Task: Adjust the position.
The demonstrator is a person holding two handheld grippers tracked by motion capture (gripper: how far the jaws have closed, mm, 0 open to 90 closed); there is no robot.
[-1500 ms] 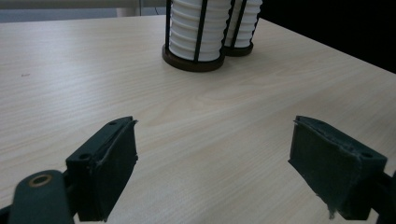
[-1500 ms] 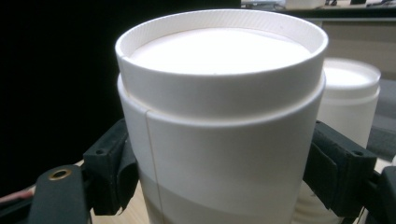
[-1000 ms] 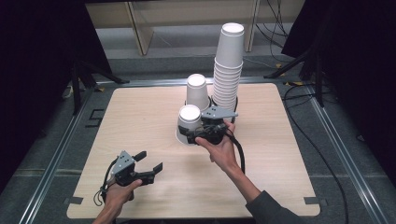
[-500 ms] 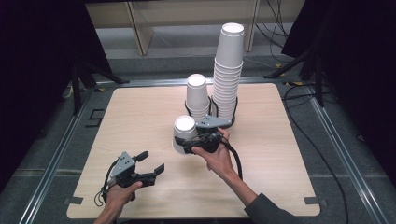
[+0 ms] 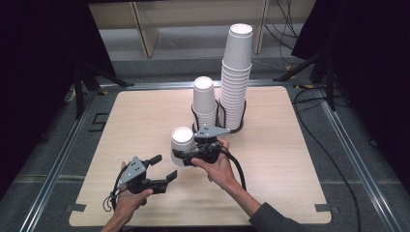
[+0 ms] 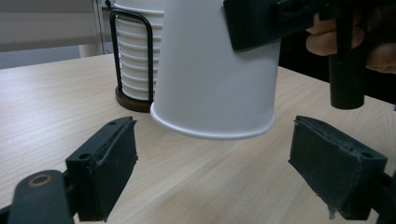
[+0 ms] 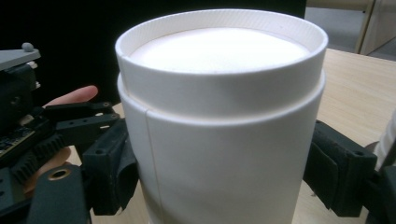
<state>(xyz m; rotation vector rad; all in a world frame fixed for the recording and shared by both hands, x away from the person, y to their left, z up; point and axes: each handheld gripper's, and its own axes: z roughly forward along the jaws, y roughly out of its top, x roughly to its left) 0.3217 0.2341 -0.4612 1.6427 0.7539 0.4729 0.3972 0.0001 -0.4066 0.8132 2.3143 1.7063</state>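
Note:
An upside-down white paper cup is clamped by its sides in my right gripper, which is shut on it. It hangs just above the wooden table, slightly tilted. In the right gripper view the cup stands between both black pads. My left gripper rests low near the table's front, to the left of the cup, open with nothing between its jaws. In the left gripper view the cup hangs just beyond my own open gripper, with the other hand's jaw pressed on its upper right side.
Two stacks of white cups stand in a black wire holder behind the held cup: a short stack and a tall stack. A black cable trails along the right forearm. Dark stands and floor surround the table.
The right hand has carried the cup away from the stacks, toward the front left and lower, closer to the left gripper. The left gripper has stayed in place.

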